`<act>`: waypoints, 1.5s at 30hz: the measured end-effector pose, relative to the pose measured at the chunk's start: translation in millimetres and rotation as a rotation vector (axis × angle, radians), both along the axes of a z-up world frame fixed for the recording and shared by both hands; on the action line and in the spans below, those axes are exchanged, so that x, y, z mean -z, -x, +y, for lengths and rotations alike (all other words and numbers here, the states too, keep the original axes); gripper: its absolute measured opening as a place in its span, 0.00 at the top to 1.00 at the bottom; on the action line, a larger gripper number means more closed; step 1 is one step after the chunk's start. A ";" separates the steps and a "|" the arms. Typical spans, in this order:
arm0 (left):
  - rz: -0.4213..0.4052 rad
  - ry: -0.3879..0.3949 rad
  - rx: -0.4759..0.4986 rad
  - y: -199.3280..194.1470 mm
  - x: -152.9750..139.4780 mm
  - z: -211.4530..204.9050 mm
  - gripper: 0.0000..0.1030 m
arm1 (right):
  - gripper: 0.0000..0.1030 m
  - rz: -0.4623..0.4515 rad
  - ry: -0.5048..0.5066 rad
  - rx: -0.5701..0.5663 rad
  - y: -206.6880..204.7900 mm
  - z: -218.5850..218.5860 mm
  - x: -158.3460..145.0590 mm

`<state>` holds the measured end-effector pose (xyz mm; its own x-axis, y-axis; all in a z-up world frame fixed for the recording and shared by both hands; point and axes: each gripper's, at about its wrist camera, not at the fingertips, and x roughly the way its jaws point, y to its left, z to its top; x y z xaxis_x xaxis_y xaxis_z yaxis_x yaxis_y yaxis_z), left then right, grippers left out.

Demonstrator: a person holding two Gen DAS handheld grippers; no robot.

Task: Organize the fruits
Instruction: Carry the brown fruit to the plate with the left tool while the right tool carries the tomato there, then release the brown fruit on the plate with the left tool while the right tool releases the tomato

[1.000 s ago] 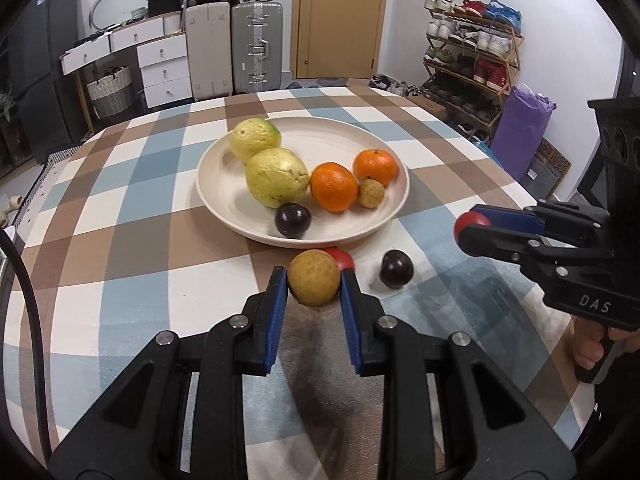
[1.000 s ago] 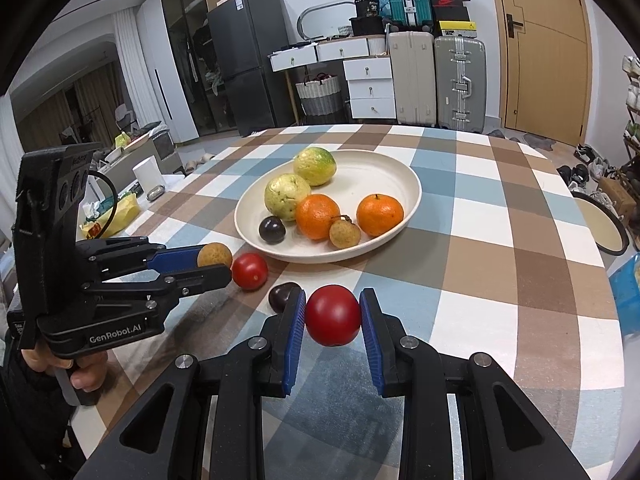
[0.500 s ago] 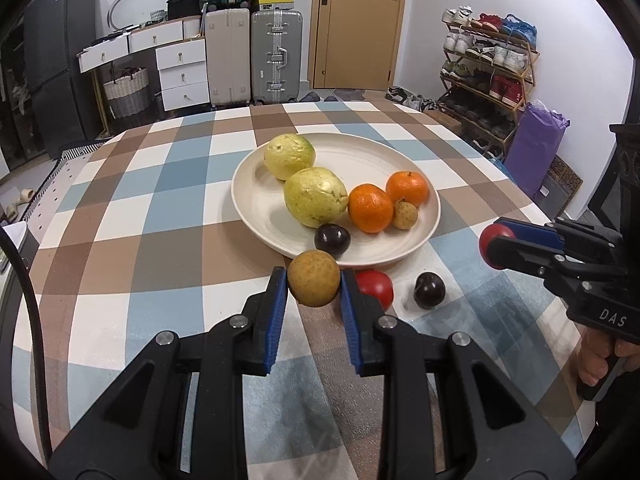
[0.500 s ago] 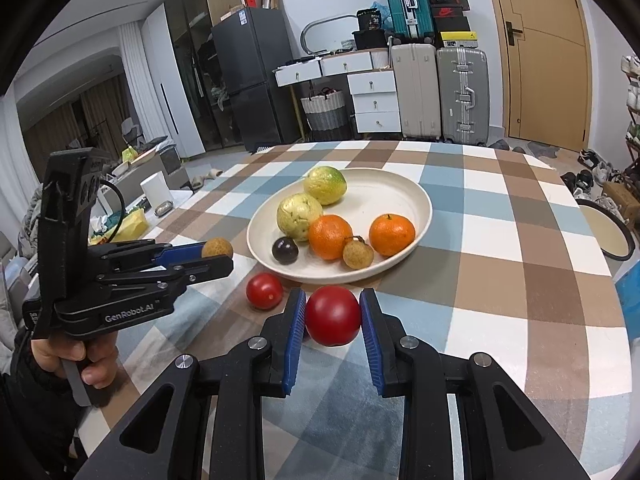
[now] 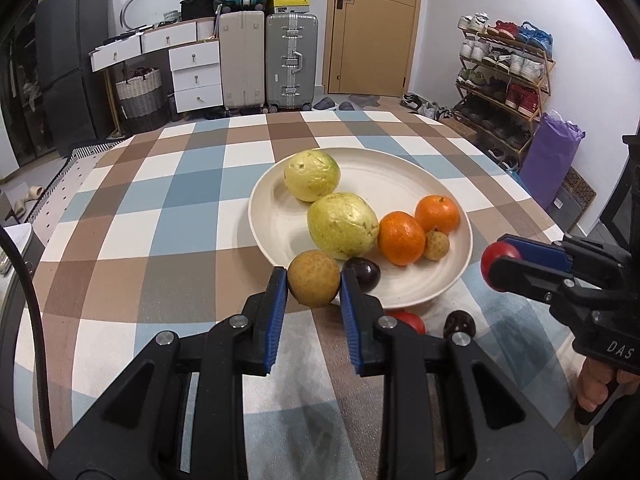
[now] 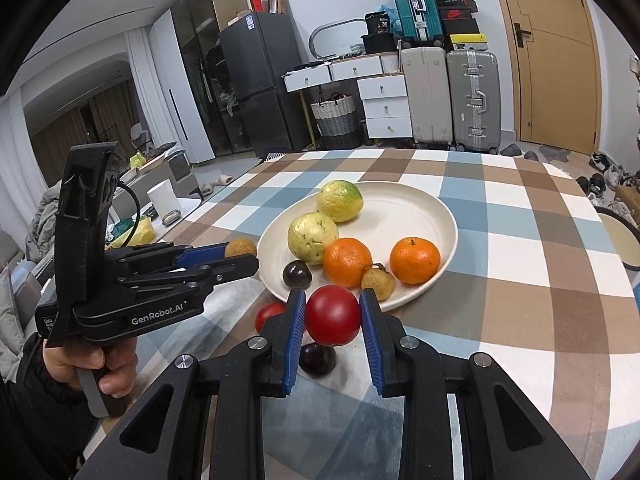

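left gripper: fingers clamped | right gripper: fingers clamped

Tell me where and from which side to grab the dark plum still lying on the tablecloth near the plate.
Grip the dark plum across its round middle, coming down from above. It is small and smooth with no stem to catch. The red tomato sits close on one side and the plate rim just beyond, so a steep approach likely keeps the tongs clear of both.

- Brown speckled fruit, round, clamped in left gripper near cream plate rim.
- Red tomato, glossy, clamped in right gripper.
- Second tomato and dark plum lie on the tablecloth.
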<state>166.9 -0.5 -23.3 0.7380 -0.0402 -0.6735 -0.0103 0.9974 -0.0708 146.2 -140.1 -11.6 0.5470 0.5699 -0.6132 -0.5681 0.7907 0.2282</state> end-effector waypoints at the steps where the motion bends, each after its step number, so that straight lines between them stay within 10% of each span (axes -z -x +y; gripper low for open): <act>1: 0.000 0.000 -0.001 -2.1 0.4 0.7 0.77 | 0.72 0.002 -0.003 0.000 -2.0 0.2 0.0; 45: 0.037 -0.039 0.016 -51.3 16.4 1.6 0.77 | 0.68 0.097 0.010 0.000 -43.9 19.4 17.3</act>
